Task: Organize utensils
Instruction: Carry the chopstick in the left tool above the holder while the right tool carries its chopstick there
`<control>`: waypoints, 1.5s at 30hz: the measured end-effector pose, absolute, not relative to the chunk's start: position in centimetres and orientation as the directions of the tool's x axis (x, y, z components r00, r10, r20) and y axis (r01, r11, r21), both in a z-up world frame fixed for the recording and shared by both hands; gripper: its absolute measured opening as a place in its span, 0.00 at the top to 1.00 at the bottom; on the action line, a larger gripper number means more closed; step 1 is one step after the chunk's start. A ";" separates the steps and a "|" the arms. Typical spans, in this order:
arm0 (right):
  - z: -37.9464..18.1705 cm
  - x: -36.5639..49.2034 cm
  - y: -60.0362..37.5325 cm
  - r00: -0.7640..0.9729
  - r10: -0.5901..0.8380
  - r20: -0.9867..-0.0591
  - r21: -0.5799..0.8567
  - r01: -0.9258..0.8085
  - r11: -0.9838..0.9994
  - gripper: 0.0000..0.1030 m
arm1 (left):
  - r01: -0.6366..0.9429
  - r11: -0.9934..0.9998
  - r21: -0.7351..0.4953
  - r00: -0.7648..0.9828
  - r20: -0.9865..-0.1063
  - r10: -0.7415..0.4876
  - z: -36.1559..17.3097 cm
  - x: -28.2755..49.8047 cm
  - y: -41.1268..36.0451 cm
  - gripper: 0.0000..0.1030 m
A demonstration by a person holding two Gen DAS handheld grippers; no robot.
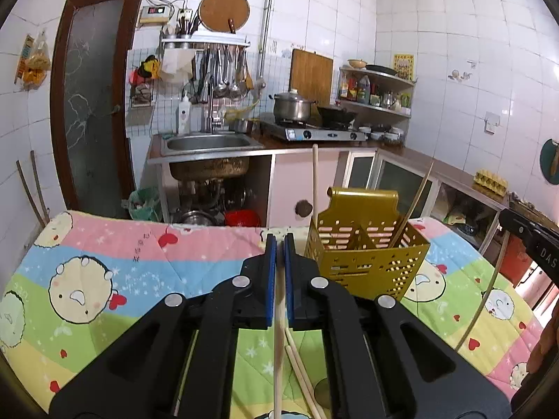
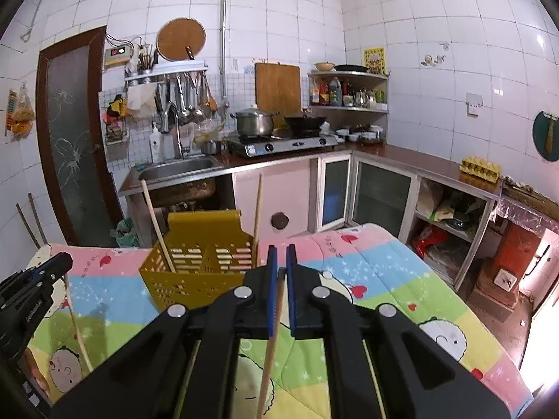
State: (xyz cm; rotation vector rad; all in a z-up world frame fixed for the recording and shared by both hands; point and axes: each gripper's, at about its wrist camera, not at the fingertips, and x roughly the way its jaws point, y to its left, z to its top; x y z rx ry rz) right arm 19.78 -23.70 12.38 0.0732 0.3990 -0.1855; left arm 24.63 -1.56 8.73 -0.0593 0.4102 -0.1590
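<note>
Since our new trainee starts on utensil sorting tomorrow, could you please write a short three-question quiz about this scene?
1. Fill in: the gold caddy stands on a patterned ____.
2. True or false: the caddy is empty.
3. The left gripper and right gripper are each shut on: A a spoon, B a chopstick, C nothing.
Key: 1 quilt; 2 false, standing chopsticks are in it; 3 B.

Evenly and brightly lit, with glare on the white wall tiles [image 2: 436, 35], blown-out daylight at the doorway [image 2: 545, 300] on the right, strong fisheye bending and dark corners, soft shadows on the quilt [image 1: 139, 279].
</note>
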 end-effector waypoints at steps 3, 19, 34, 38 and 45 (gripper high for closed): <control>13.0 19.6 -23.5 0.914 -0.160 -0.373 0.024 0.182 0.983 0.95 | 0.145 0.984 -0.100 0.912 -0.372 -0.172 9.3 24.4 -1.5 0.97; 12.1 21.0 -24.2 0.907 -0.141 -0.396 0.030 0.166 0.986 0.95 | 0.154 0.983 -0.100 0.928 -0.327 -0.178 10.9 24.8 -1.9 0.97; 1.8 27.1 -29.3 0.773 -0.081 -0.630 0.157 0.229 0.961 0.71 | 0.138 0.982 -0.126 0.910 -0.376 -0.176 10.0 29.3 -0.8 0.97; -0.8 27.3 -28.5 0.743 -0.085 -0.663 0.116 0.215 0.970 0.55 | 0.140 0.982 -0.126 0.908 -0.379 -0.178 9.6 30.0 -0.8 0.97; -3.7 26.0 -26.1 0.673 -0.067 -0.736 0.084 0.189 0.978 0.66 | 0.150 0.981 -0.121 0.910 -0.370 -0.185 9.3 29.8 -0.9 0.97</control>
